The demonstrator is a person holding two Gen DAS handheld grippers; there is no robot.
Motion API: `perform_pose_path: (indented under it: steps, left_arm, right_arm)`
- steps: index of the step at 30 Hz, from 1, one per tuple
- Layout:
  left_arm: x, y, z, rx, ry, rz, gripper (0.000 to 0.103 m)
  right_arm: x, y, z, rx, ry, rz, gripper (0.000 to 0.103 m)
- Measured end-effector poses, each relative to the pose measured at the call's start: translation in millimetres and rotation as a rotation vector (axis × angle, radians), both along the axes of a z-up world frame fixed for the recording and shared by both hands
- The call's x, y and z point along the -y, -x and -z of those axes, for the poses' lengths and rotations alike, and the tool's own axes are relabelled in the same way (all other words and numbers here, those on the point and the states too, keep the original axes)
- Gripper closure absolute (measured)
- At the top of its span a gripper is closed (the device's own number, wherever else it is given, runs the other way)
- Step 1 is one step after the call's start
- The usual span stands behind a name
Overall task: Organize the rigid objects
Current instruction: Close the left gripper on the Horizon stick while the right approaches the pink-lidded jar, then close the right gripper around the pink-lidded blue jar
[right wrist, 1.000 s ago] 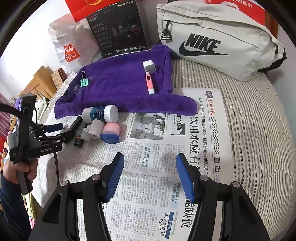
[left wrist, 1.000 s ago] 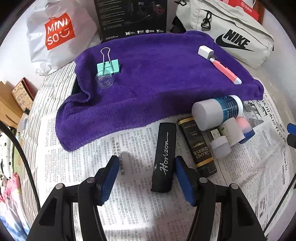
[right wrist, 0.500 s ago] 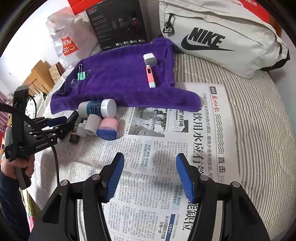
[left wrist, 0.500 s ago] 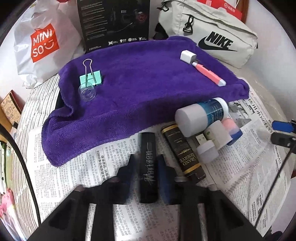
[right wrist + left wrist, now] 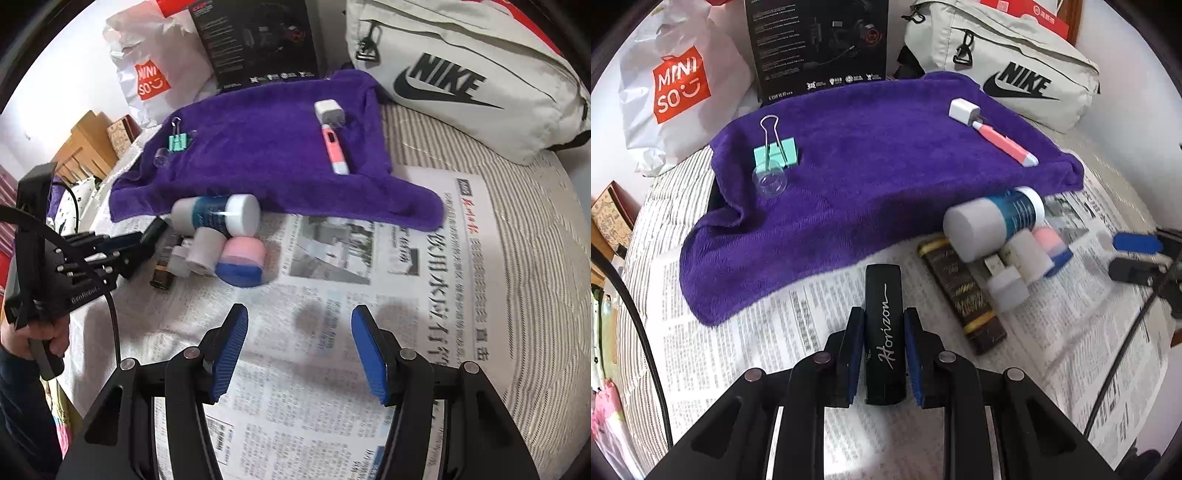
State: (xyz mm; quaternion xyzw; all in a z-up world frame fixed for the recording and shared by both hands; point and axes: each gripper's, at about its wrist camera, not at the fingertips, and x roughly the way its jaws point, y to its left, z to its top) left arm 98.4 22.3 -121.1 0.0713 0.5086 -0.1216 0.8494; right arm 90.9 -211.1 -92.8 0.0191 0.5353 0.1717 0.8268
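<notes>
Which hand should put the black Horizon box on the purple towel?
Left. The left gripper is already shut on the black Horizon box, right beside the purple towel. The right gripper is open over newspaper.

Left gripper point(image 5: 884, 354): blue fingers point(image 5: 855, 350) clamped on black "Horizon" case point(image 5: 884, 332), lengthwise between them, above newspaper point(image 5: 798, 332). Purple towel point(image 5: 871, 166) carries mint binder clip point(image 5: 775, 155), clear cup point(image 5: 769, 181), white charger point(image 5: 963, 110), pink pen point(image 5: 1006, 146). To the right: dark gold-lettered box point(image 5: 962, 295), teal bottle point(image 5: 993, 221), small white items. Behind: Miniso bag point(image 5: 679, 88), Nike bag point(image 5: 1008, 62).
</notes>
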Motion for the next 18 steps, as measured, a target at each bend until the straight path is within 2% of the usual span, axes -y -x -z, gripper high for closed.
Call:
perform_pose_path:
  steps: [9, 18]
  left_arm:
    - [-10.6, 7.8, 0.9, 0.006, 0.012, -0.026, 0.082]
    - [-10.0, 8.8, 0.3, 0.012, 0.007, -0.018, 0.082]
  right_arm:
    - [-29.0, -22.5, 9.8, -0.002, -0.007, -0.011, 0.045]
    - [-47.3, -36.8, 21.0, -0.001, 0.032, -0.020, 0.045]
